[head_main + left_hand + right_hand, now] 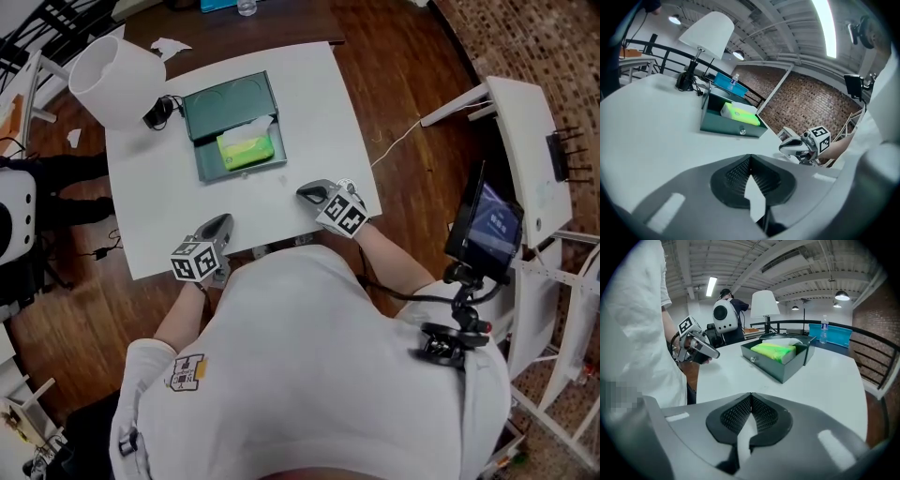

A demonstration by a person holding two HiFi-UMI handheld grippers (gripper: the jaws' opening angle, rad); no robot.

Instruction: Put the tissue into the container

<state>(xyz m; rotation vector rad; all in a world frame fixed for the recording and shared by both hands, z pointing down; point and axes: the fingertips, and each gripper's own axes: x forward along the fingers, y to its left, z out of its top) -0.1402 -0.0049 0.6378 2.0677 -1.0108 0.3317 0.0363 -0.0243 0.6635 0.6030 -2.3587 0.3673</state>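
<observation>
A green tissue pack [246, 148] lies in the open dark green container [210, 159] on the white table [309, 122], with a white tissue [253, 125] sticking out of its top. The same pack [739, 115] [772, 350] shows inside the container [731, 127] [780, 367] in both gripper views. My left gripper [222, 225] rests near the table's front edge, jaws shut with nothing between them [750, 157]. My right gripper [309, 194] is at the front right of the table, also shut and holding nothing [751, 396]. Both stand well short of the container.
A white lamp [114, 81] with a black base [159, 111] stands at the table's back left. A crumpled white scrap [169, 46] lies behind it. A screen [487, 225] and a white stand [525, 141] are on the right, over wooden floor.
</observation>
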